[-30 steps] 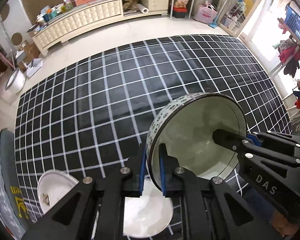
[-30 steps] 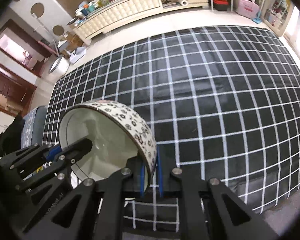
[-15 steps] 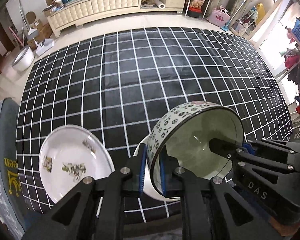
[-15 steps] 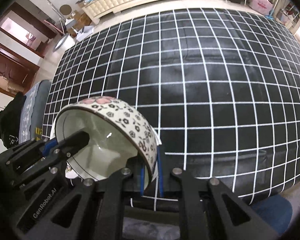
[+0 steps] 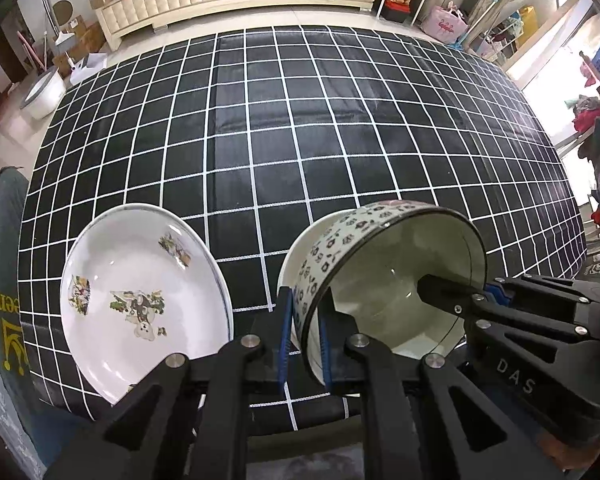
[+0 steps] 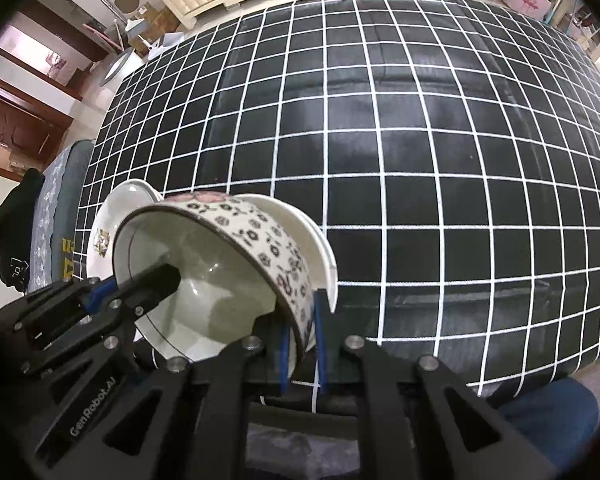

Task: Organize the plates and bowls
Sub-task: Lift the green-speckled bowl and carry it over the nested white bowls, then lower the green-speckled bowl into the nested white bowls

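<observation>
Black cloth with a white grid (image 5: 300, 128) covers the whole counter, and most of it lies bare toward the far edge and both far corners. At the near edge, toward the left corner, a white plate (image 5: 140, 300) with small printed figures lies flat. Just right of it, the flower-patterned bowl (image 5: 380, 280) is held tilted over a plain white bowl (image 5: 296, 256) that sits on the cloth. The left gripper (image 5: 305, 336) has its fingers clenched on the patterned bowl's rim, one inside and one outside. The right gripper (image 6: 302, 344) grips the opposite side of the rim the same way. Its body reads "DAS" in the left wrist view; the left one reads "GenRobot.AI" in the right wrist view. A grey cushion (image 5: 4, 320) beyond the counter's left edge carries yellow letters ending "een".
</observation>
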Tool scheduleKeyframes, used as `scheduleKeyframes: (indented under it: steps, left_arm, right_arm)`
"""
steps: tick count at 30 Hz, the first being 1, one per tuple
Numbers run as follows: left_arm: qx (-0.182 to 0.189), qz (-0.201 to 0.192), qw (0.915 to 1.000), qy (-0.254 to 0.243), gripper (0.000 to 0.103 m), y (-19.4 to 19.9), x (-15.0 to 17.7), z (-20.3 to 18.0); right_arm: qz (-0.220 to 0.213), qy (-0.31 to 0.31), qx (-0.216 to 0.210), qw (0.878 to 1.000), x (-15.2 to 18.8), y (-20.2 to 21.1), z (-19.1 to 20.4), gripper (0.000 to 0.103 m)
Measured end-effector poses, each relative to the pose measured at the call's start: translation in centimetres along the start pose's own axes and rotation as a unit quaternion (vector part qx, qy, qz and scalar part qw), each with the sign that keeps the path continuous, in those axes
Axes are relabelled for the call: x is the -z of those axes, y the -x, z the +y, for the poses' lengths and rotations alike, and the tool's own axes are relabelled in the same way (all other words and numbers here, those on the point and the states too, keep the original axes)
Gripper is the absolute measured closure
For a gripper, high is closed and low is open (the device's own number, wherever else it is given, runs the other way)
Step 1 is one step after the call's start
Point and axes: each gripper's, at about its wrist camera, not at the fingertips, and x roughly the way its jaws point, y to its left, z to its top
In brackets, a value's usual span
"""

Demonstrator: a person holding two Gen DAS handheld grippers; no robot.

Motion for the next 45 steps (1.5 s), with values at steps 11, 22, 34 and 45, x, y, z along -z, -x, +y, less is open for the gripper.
scheduleKeyframes:
  steps: [11, 22, 34, 45]
  left_arm:
    - [0.003, 0.010, 0.9999, 0.005, 0.092, -1.4, 0.4, 1.0]
    - [0.007, 0.009, 0.9999, 0.002, 0.092, -1.4, 0.3, 1.2]
    - [0.026, -0.023, 0.9992, -0.023, 0.093, 0.5, -0.2, 0.3]
    - [0.024, -0.019, 0.9995, 0.003, 0.092, -0.2, 0.0, 2.1]
  right_arm:
    - [0.010, 0.016, 0.018, 1.000, 0.1, -0.7, 0.8, 0.089]
    - [0.004, 0.046, 0.089, 0.995, -0.2, -0.8, 3.2, 0.089]
    - [-0.004, 0.056, 0.138, 0.989, -0.9, 0.1, 3.8, 0.072]
    - [-0.048, 0.053, 0.121, 0.990, -1.0, 1.3, 2.0, 0.053]
